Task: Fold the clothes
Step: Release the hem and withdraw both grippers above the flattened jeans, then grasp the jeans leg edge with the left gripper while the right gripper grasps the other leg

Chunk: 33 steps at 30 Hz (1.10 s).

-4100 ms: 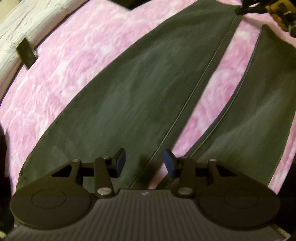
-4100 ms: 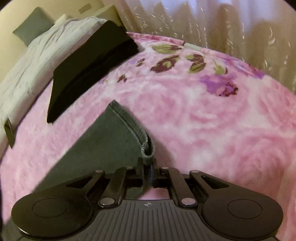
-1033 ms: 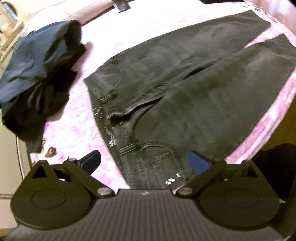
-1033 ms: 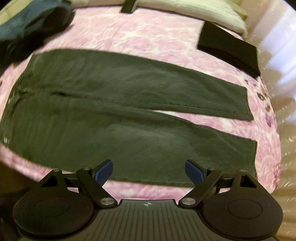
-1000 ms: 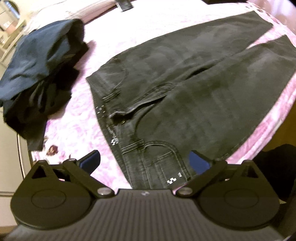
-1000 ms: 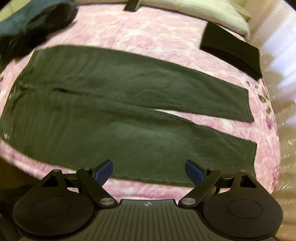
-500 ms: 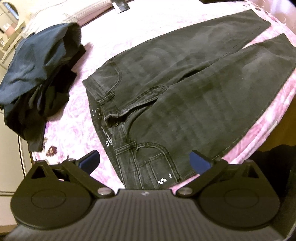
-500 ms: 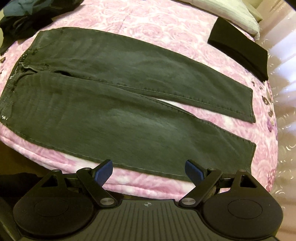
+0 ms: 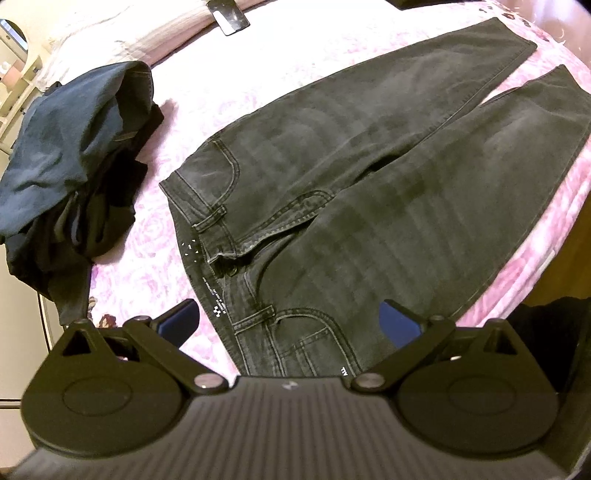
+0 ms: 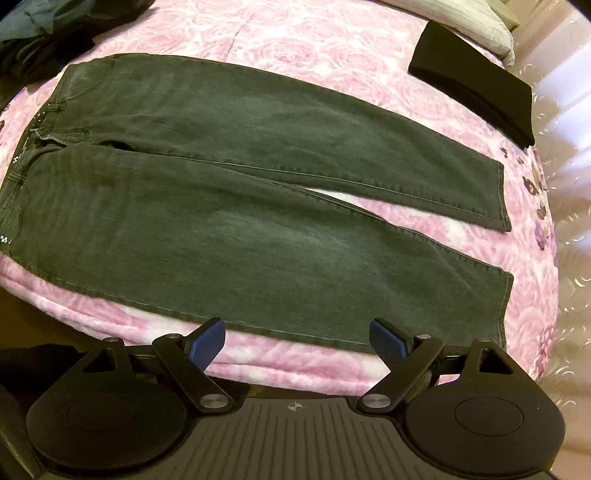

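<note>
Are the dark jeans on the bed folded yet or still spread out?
Spread out. The jeans lie flat on the pink blanket, front up, both legs full length side by side, hems apart.

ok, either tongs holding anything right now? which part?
Nothing held. Left tongs and right tongs are both open, above the jeans spread flat on the pink blanket.

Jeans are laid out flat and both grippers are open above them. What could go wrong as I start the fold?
The dark grey denim jeans lie close to the edge of the pink rose-patterned blanket; tugging the near leg could slide them off the bed.

The left gripper hangs over the waistband, where thick layered denim may slip from the pads.

The heap of dark blue and black clothes lies close beside the waistband and could snag during a fold that way.
</note>
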Each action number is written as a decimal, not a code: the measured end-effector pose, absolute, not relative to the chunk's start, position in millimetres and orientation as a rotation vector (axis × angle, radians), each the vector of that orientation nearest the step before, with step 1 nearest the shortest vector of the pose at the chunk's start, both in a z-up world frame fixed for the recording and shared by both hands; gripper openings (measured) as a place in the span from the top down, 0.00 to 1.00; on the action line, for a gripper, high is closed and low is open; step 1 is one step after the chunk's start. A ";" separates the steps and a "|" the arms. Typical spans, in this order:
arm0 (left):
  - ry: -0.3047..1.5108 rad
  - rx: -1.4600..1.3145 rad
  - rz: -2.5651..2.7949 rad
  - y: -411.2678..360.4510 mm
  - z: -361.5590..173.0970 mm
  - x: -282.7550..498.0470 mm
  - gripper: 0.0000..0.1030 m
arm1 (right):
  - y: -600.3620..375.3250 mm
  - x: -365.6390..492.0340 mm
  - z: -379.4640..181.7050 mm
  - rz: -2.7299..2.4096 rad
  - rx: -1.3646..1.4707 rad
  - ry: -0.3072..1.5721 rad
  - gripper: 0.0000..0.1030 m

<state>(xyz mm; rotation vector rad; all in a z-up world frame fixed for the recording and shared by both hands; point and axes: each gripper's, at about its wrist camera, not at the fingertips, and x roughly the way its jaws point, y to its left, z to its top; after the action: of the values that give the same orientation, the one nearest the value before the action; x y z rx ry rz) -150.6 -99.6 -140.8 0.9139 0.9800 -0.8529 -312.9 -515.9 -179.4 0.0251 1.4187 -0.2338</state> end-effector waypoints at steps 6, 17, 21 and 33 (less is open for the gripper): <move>0.991 0.913 -0.855 -100.9 -143.2 -147.2 0.01 | -518.5 -311.8 -182.8 -0.236 0.023 1.430 0.15; 1.010 0.903 -0.848 -100.9 -145.5 -141.1 0.01 | -517.4 -304.0 -188.1 -0.225 0.012 1.449 0.15; 1.015 0.903 -0.849 -101.4 -146.5 -138.6 0.01 | -517.4 -301.4 -189.7 -0.226 0.010 1.456 0.15; 1.045 0.902 -0.871 -102.6 -158.1 -137.0 0.01 | -530.5 -311.2 -195.6 -0.267 -0.008 1.522 0.15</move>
<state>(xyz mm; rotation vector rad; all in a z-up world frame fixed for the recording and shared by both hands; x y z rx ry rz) -137.0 -102.6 -158.1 0.9020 1.0451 -0.8714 -311.2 -530.5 -195.6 -0.0084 1.5221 -0.2672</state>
